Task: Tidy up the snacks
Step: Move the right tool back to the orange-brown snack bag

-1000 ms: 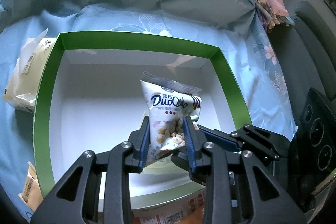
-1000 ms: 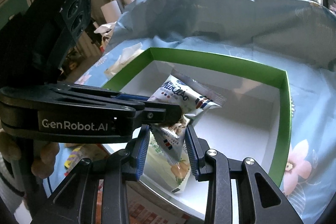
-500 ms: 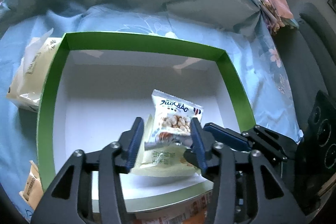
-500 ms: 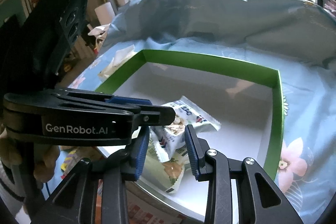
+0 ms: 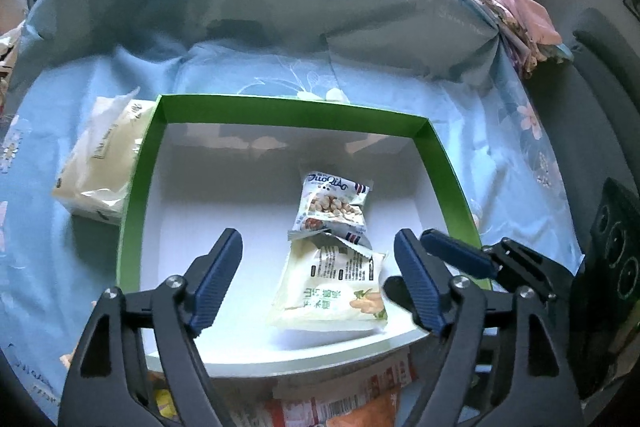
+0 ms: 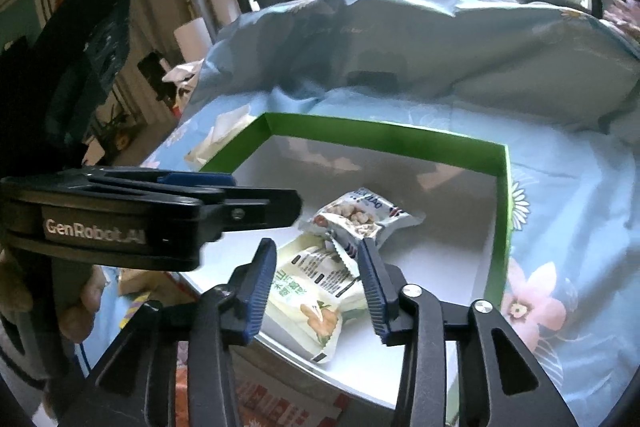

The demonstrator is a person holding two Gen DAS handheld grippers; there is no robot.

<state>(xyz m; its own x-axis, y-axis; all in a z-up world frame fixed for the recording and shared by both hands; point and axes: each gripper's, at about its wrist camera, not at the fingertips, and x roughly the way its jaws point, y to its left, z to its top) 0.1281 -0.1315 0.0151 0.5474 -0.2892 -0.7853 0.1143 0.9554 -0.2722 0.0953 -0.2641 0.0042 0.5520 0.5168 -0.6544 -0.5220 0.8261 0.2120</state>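
Two snack packets now lie in the green-rimmed box (image 5: 440, 163) on the bed: the nut packet (image 5: 334, 203) overlapping the pale packet (image 5: 332, 291). My left tongs (image 5: 316, 279) have just been opening and hang wide and empty above them; my right tongs (image 6: 316, 283) have just been opening too, part open, gripping nothing. More packets wait outside: a white bag (image 5: 100, 163) left, an orange wrapper (image 5: 360, 407) near.

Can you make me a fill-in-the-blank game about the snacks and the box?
1. The box has a rim coloured ____.
2. The number of snack packets lying inside the box is ____.
3. The nut packet rests partly on top of the ____ packet.
4. The left gripper holds ____ between its fingers.

Missing words: green; two; pale yellow; nothing
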